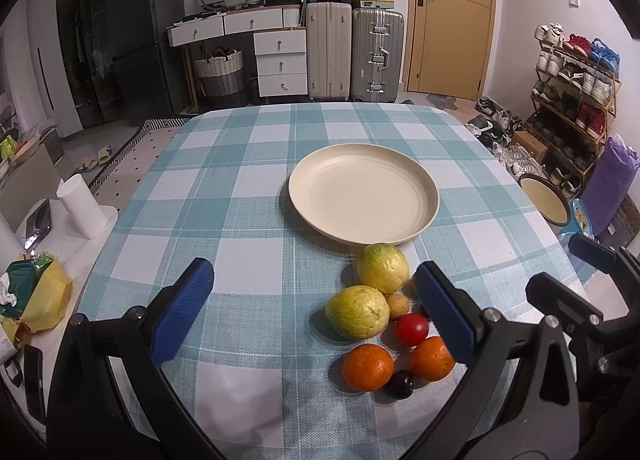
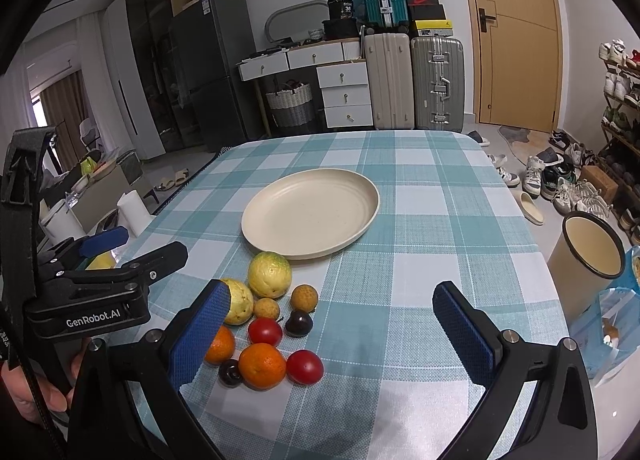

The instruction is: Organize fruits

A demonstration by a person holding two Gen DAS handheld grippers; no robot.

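Just in front of the cream plate (image 2: 310, 213) sits the fruit cluster (image 2: 268, 324) on checked cloth; left gripper (image 1: 316, 308), marked "GenRobot.AI", and right gripper (image 2: 332, 328) both spread wide, empty, hovering nr the fruit

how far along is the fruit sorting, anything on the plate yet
Nothing looks done: the cream plate holds no fruit. Nothing is in hand either; the left gripper and right gripper are both open, held over the table short of the pile. All the fruit is left, clustered on the checked cloth in front of the plate: two yellow-green guavas, two oranges, two red tomatoes, and small brown and dark fruits.
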